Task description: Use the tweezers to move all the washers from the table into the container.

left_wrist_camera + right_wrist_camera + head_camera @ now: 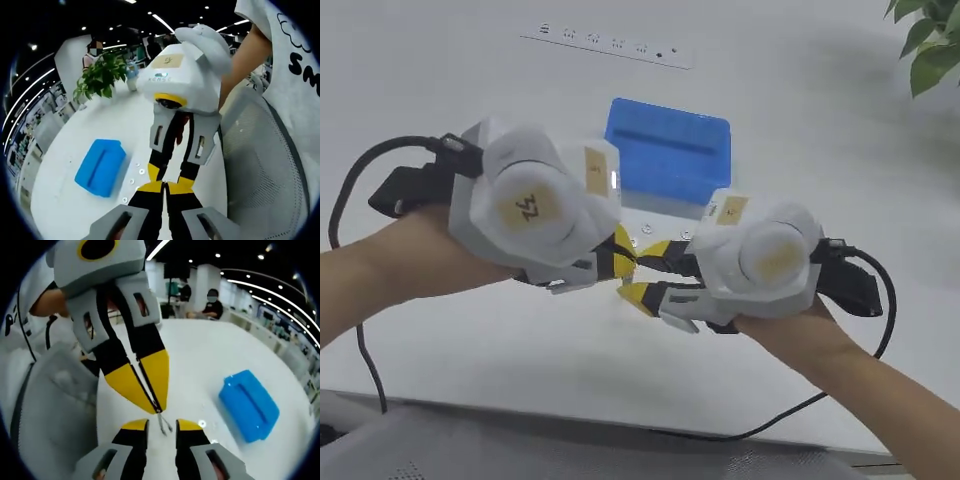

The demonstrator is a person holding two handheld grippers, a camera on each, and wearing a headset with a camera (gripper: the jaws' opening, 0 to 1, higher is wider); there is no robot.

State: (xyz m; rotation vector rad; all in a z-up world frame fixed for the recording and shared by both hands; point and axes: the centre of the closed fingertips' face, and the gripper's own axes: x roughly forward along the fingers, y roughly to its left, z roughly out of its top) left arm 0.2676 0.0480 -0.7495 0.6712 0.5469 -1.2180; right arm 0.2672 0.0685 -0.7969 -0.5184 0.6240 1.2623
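My left gripper (627, 256) (159, 409) is shut on thin metal tweezers (166, 429), whose tips stick out past its yellow jaw ends. Facing it, my right gripper (645, 272) (162, 423) stands open, one jaw on each side of the tweezers' tips. In the left gripper view my own jaws (165, 186) press together, and the right gripper (170, 172) comes down from above. A blue container (670, 150) (100, 167) (249, 405) lies on the white table behind them. Small washers (647, 229) (141, 171) (202, 423) lie loose on the table beside the container.
A white power strip (610, 42) lies at the table's far edge, and a green plant (930, 40) (100, 75) stands at the far right corner. Black cables (345, 190) trail from both grippers. A grey mesh chair (260, 165) is at the near edge.
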